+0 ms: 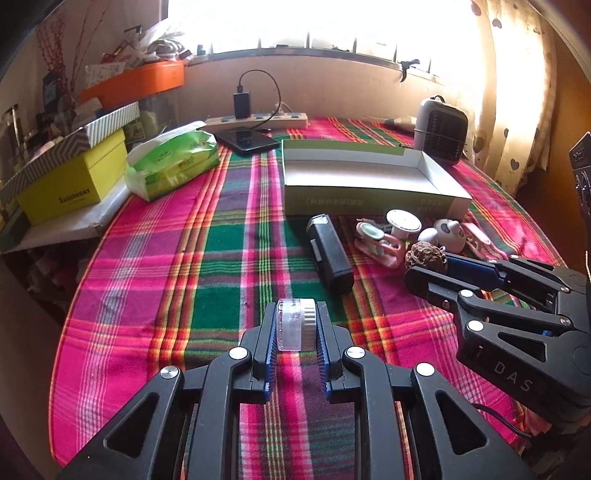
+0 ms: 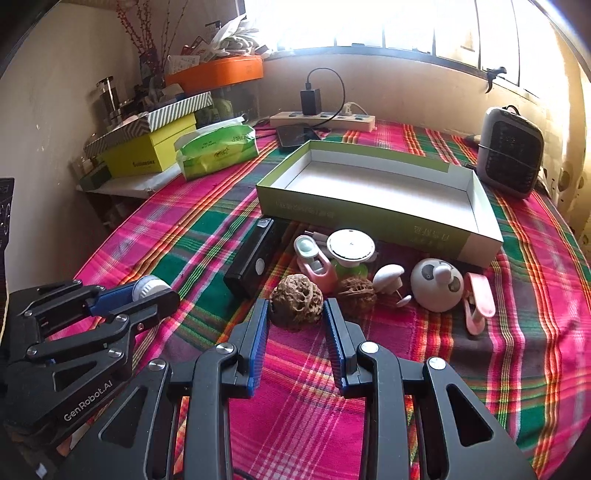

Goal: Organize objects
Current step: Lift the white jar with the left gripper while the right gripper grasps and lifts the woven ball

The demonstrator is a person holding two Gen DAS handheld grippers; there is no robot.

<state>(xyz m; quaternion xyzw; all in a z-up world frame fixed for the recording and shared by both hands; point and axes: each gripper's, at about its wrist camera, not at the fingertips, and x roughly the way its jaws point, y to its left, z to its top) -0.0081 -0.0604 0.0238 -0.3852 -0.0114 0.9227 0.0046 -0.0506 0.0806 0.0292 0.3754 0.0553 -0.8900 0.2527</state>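
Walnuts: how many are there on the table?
2. One walnut sits between the right gripper fingers; the second walnut lies just right of it, before the white round toy. More may be hidden.

Daylight floods through the far window, blown out white; the edges bend and darken, the tablecloth stays sharp.

Tissue pack, power strip, heater.

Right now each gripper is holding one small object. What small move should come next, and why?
Probably carry the left gripper, shut on the small clear jar, toward the open box. The box looks empty, and the right gripper already grips a walnut.
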